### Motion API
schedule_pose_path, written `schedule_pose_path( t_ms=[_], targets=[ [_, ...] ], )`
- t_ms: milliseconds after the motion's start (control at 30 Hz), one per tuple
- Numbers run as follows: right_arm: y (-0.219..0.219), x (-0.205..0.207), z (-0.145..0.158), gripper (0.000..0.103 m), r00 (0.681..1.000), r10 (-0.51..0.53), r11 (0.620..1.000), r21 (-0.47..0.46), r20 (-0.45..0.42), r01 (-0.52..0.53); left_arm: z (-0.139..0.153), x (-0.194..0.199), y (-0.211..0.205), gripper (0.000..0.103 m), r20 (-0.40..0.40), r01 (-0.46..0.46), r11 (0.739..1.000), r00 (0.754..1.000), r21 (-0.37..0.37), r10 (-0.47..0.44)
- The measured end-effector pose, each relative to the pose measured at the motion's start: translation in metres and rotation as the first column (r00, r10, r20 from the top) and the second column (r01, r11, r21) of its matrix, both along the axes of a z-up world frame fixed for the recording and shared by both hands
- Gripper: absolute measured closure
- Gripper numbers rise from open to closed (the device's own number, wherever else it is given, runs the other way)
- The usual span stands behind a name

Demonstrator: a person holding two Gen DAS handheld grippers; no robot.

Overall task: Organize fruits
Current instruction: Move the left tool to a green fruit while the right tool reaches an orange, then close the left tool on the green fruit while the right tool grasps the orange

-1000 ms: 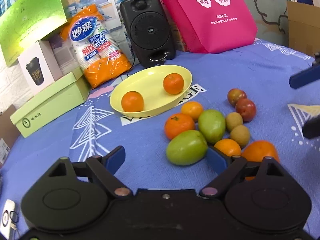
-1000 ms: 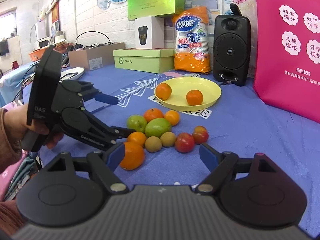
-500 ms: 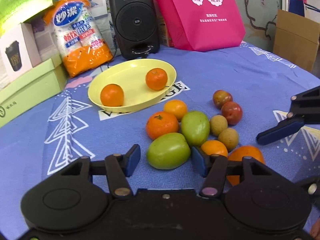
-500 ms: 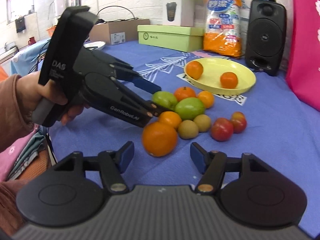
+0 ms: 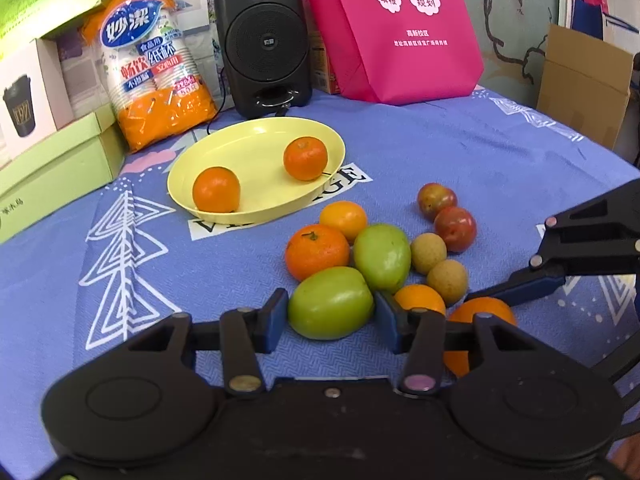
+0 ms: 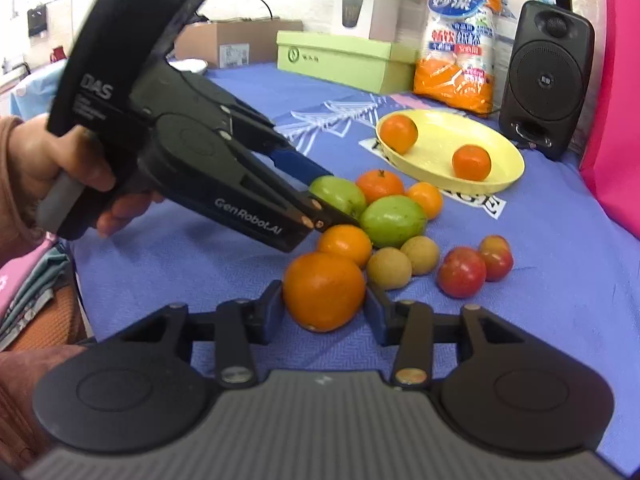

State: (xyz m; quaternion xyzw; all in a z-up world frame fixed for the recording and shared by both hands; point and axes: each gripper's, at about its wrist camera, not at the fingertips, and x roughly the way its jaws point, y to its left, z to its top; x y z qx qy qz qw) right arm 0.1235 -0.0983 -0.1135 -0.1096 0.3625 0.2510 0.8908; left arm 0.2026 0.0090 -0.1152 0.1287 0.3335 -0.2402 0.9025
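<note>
Blue cloth: a soft cloth with white line patterns covers the tabletop (image 5: 460, 152), so the round fruits sit on it without rolling far.
Pink bag: a big bag (image 5: 388, 28) stands at the back, next to a black speaker (image 5: 262, 36) and a shiny orange pack of paper cups (image 5: 154, 60).
Green box: a flat cardboard box (image 5: 52, 172) lies at the left, well apart from the fruit.
Yellow plate: the smooth oval plate (image 5: 256, 156) holds two small oranges. It looks like the place where the orange fruits go.
Fruit pile: the other fruits sit close together just in front of the plate, some touching.
Left gripper: the left gripper (image 5: 331, 316) has one blue finger on each side of the green fruit (image 5: 331, 303). The fingers sit very close to its sides, but it is hard to tell if they squeeze it yet.
Right gripper: the right gripper (image 6: 323, 306) has its fingers on both sides of the big orange (image 6: 324, 290), right up against its skin. The orange sits on the cloth at the near edge of the pile.
Red fruits: two shiny red-yellow ones (image 5: 455, 228) sit at the far right of the pile.
Brown fruits: two little dull round ones (image 5: 447, 282) sit between the red ones and the oranges.
</note>
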Motion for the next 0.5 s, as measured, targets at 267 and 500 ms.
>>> schedule_pose_path(
  t_ms=[267, 500],
  targets=[
    [-0.006, -0.004, 0.004, 0.062, 1.000, -0.013, 1.000, 0.007, 0.016, 0.013, 0.003, -0.006, 0.008, 0.056, 0.010, -0.044, 0.999, 0.999, -0.013, 0.044],
    [-0.024, -0.010, 0.018, 0.062, 0.997, -0.060, 0.997, 0.048, 0.039, 0.058, 0.019, -0.019, 0.022, 0.056, 0.048, -0.084, 0.995, 0.995, -0.051, 0.087]
  ],
)
